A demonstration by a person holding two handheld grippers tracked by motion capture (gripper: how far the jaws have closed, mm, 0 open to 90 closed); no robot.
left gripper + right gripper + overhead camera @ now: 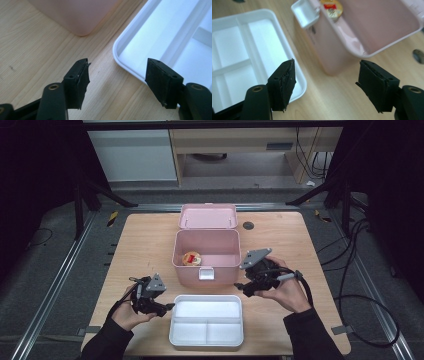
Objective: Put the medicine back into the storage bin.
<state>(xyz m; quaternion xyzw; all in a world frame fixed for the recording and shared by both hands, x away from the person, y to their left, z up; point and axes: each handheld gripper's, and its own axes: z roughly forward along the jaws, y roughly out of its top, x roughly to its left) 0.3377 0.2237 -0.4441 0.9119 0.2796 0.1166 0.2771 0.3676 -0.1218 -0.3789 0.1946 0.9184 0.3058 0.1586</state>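
An open pink box (190, 276) stands mid-table with its lid (208, 216) folded back. Inside at its left lies a small round pack (191, 258) with a yellow and red label, also seen in the right gripper view (332, 8). In front of the box sits a white divided tray (207, 297). My left gripper (170, 307) hovers at the tray's left edge, open, its jaws either side of the tray's corner rim (120, 50) without touching it. My right gripper (239, 286) is open beside the box's front right corner (332, 55), with nothing between its pads.
A white latch (206, 274) hangs on the box's front wall. A dark round grommet (248, 225) sits in the tabletop behind and to the right of the box. Bare wood lies left and right of the box. Cables trail on the floor at right.
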